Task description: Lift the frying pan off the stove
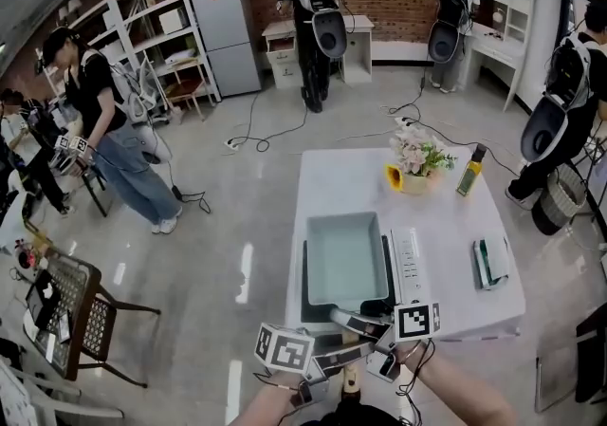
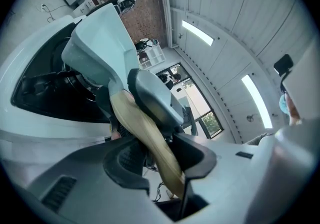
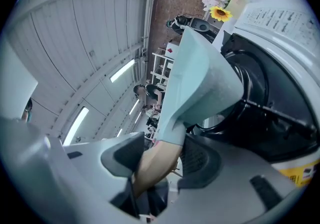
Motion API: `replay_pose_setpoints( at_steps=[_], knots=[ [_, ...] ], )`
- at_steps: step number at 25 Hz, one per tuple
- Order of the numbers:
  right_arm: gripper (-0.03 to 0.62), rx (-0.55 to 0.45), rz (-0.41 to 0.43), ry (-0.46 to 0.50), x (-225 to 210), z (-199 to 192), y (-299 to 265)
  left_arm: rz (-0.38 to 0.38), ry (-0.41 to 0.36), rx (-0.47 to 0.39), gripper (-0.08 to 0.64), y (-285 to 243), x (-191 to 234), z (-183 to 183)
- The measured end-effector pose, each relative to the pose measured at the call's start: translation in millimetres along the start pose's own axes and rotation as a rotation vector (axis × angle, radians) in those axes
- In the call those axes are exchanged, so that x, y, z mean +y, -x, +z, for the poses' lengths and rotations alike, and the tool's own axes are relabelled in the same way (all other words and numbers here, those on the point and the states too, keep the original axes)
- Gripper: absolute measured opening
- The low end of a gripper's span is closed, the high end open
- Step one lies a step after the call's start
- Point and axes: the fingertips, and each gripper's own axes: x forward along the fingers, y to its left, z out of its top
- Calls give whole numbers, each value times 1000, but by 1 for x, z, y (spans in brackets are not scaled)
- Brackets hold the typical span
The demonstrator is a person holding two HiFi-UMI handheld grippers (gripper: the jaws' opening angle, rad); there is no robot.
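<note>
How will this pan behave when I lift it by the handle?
Likely front-heavy: the deep pan extends far beyond its wooden handle, so it may dip. The left gripper and right gripper both clamp that handle, which should limit twisting. It looks rigid.

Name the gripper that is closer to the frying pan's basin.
Right. The right gripper clamps the wooden handle just behind the frying pan; the left gripper clamps the same handle further back, behind the right one.
</note>
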Motion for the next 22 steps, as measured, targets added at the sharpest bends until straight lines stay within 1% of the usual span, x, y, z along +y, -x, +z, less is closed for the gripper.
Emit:
replay_pose_setpoints(
  at_steps=[11, 15, 18, 22],
  knots=[
    [213, -55, 18, 111, 25, 19, 11, -7, -116, 30, 153, -5, -18, 6],
    [213, -75, 37, 128, 35, 23, 13, -12, -158, 31, 153, -5, -26, 10],
    [213, -83, 34, 148, 40, 27, 17, -12, -192, 26, 155, -7, -32, 14],
    [213, -95, 34, 218, 53, 34, 22, -20, -241, 22, 153, -9, -41, 17]
  ],
)
